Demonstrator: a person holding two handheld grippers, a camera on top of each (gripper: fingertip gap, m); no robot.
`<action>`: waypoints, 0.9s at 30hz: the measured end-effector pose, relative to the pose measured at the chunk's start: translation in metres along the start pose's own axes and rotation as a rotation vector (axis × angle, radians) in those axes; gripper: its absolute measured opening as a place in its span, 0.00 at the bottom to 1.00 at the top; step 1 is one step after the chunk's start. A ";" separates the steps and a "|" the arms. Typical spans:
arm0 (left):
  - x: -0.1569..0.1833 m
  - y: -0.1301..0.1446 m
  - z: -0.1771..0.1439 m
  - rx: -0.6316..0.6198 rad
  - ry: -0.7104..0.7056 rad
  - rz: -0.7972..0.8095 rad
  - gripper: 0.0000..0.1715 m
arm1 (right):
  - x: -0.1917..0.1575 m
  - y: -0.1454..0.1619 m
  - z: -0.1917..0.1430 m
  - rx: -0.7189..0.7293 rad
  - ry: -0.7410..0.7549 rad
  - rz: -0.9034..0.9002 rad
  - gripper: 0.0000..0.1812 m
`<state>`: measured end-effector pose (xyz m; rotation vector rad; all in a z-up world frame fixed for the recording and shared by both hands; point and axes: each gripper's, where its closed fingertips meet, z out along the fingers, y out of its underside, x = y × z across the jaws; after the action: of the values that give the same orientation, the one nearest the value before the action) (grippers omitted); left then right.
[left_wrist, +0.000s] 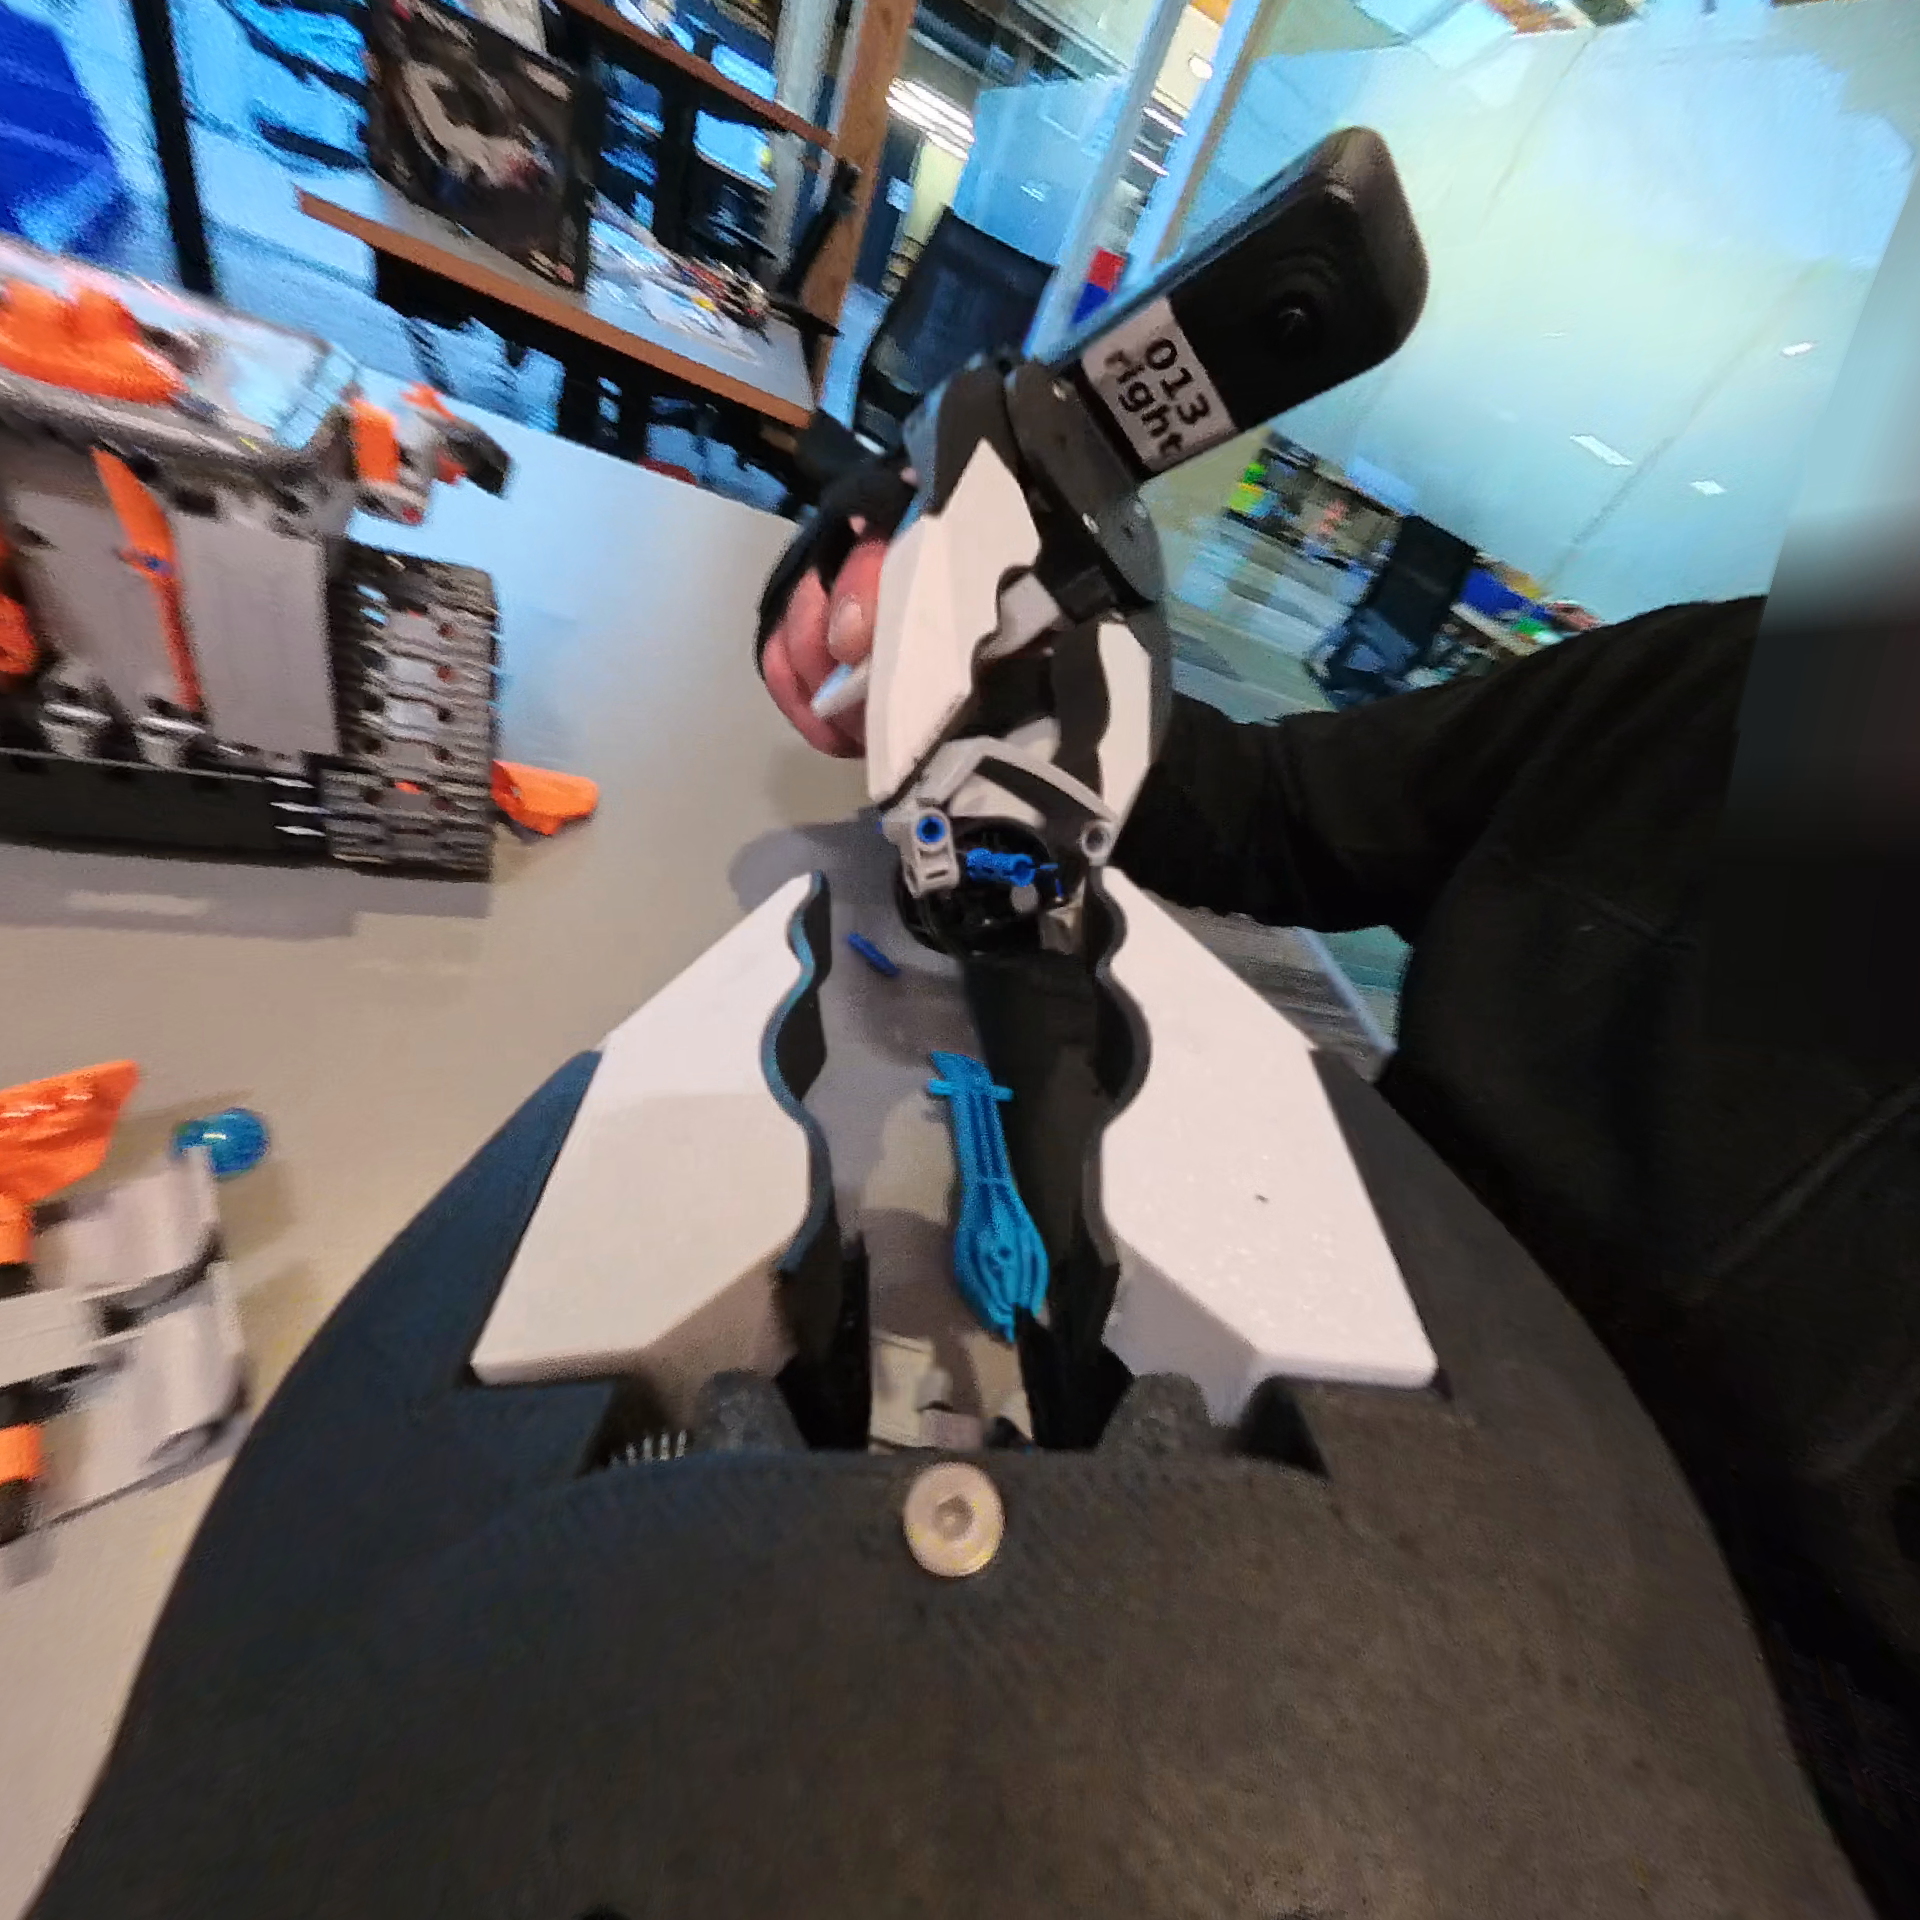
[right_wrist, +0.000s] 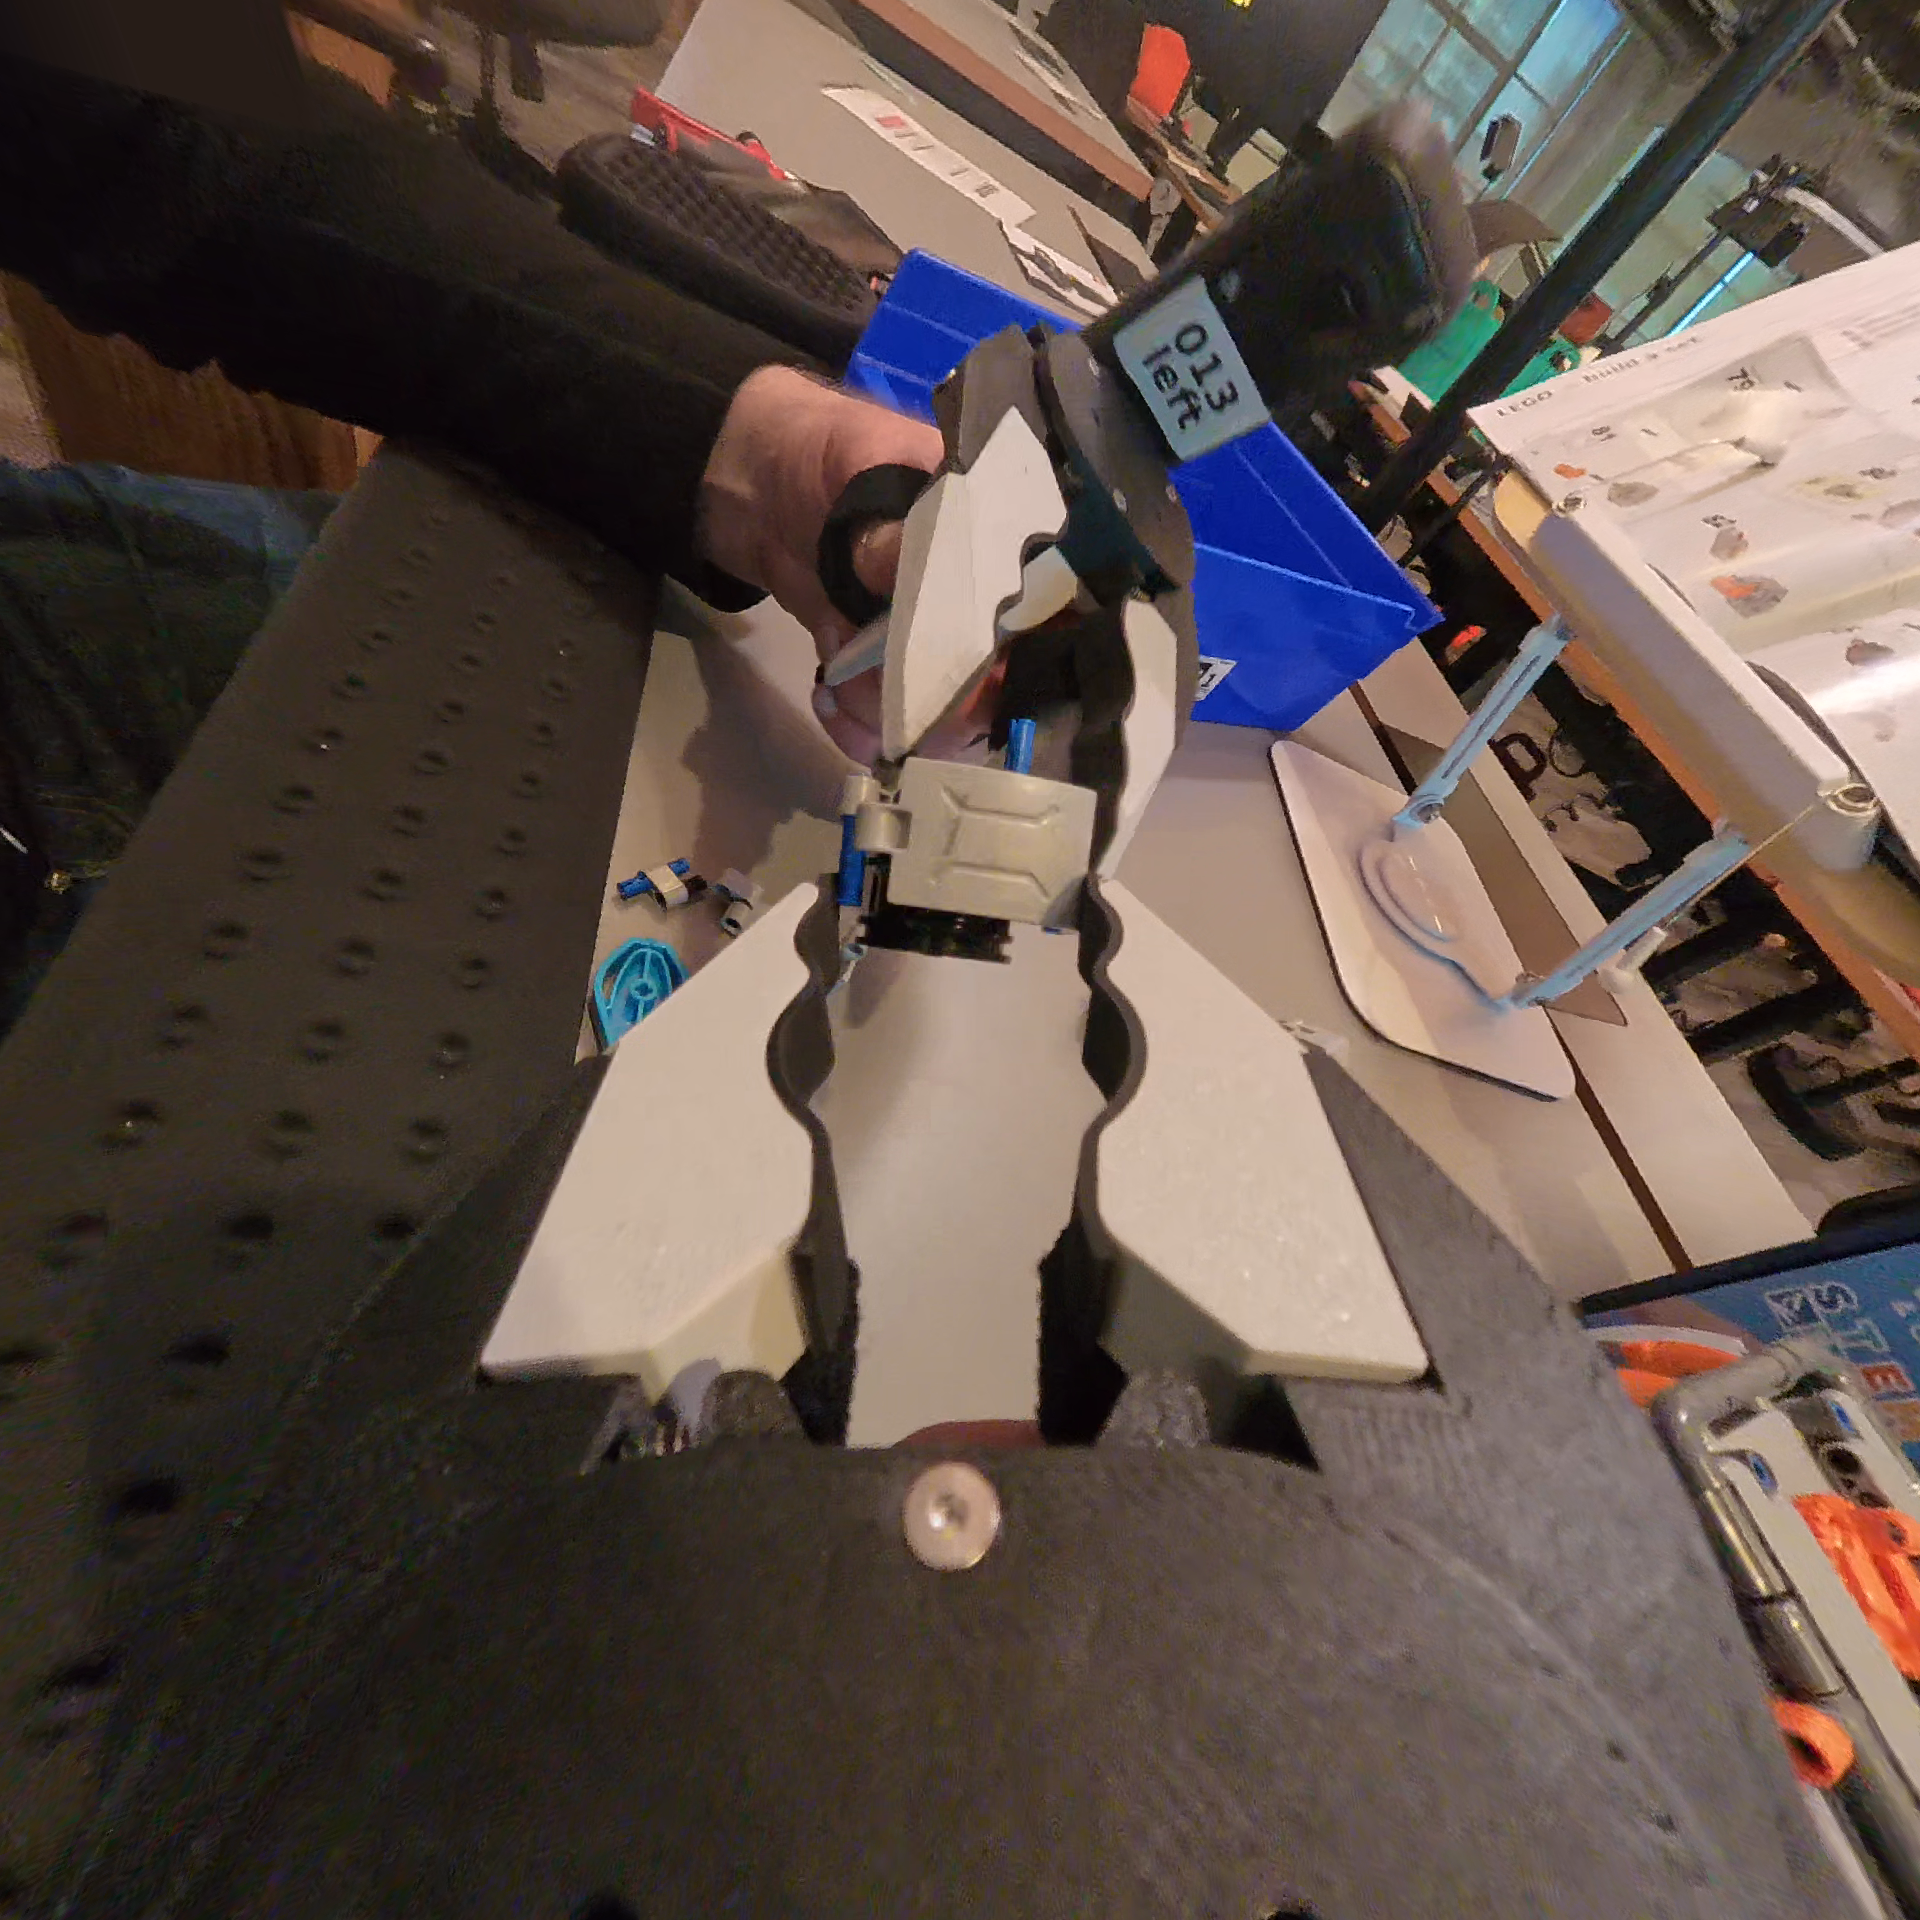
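Note:
A small brick-built assembly, a grey panel (right_wrist: 987, 847) over a black round core with blue pins, hangs above the table between both grippers. In the left wrist view the assembly (left_wrist: 940, 847) sits between my left gripper's (left_wrist: 961, 896) white fingertips, which press its sides. My right gripper (left_wrist: 1000, 812) comes down from above and clamps it too. In the right wrist view my right gripper (right_wrist: 956, 916) flanks the assembly from below and my left gripper (right_wrist: 987, 805) from above. A light-blue blade-shaped piece (left_wrist: 987, 1195) shows in the gap between my left fingers; I cannot tell whether it rests on the table.
A grey-and-orange tracked model (left_wrist: 239, 644) stands at the left, with loose orange pieces (left_wrist: 545, 795), a clear blue dome (left_wrist: 223, 1138) and another subassembly (left_wrist: 114, 1351). A blue bin (right_wrist: 1268, 592), a booklet on a stand (right_wrist: 1714, 468), small pins (right_wrist: 675, 888) and a black perforated board (right_wrist: 312, 935) also show. My two grippers' fingertips are within a few centimetres of each other.

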<state>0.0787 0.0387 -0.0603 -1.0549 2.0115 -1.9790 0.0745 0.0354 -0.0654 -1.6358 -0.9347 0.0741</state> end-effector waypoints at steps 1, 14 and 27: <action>0.000 -0.004 -0.002 0.015 -0.017 0.030 0.25 | 0.002 0.001 0.000 -0.002 0.003 0.012 0.24; 0.001 0.002 -0.001 -0.108 -0.205 0.386 0.26 | 0.012 0.007 -0.003 -0.015 0.029 0.073 0.24; -0.009 -0.007 -0.005 -0.151 -0.445 0.675 0.26 | 0.017 0.008 -0.005 0.023 0.010 0.156 0.24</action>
<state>0.0855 0.0482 -0.0570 -0.6300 1.9279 -1.1560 0.0929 0.0418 -0.0628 -1.6840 -0.7946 0.1824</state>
